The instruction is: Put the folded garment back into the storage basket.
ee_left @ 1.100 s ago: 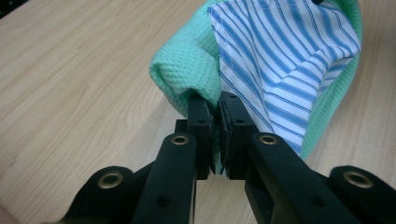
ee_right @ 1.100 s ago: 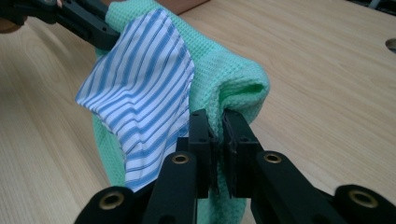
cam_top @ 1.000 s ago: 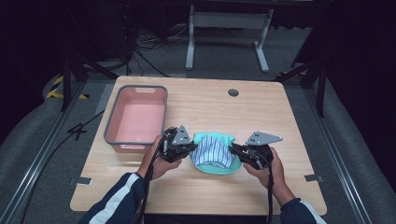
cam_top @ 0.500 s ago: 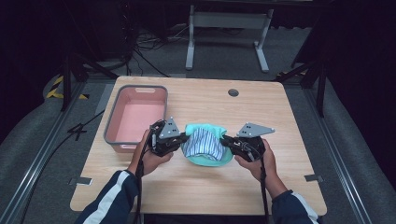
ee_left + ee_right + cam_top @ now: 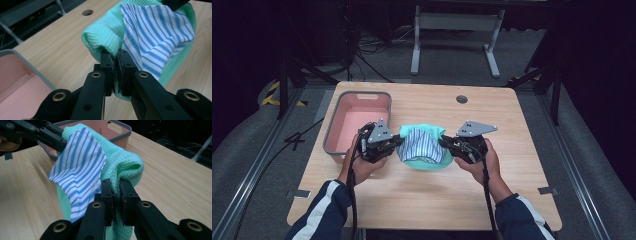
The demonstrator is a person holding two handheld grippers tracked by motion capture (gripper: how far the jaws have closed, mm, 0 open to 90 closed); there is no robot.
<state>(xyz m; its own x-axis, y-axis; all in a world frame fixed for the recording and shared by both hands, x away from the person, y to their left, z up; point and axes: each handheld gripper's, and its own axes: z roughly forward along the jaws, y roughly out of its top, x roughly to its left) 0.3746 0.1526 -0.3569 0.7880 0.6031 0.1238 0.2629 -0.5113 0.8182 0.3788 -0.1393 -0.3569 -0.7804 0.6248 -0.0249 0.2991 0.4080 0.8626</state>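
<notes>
Both grippers' fingers (image 5: 117, 62) clench the green cloth (image 5: 424, 162); striped cloth (image 5: 422, 145) hangs inside.

green cloth (image 5: 424, 162) with striped lining, hanging folded

Left claw (image 5: 393, 144) and right claw (image 5: 447, 144) face each other over the surface's middle, jaws pinched tight, forearms entering from the near edge.
</notes>
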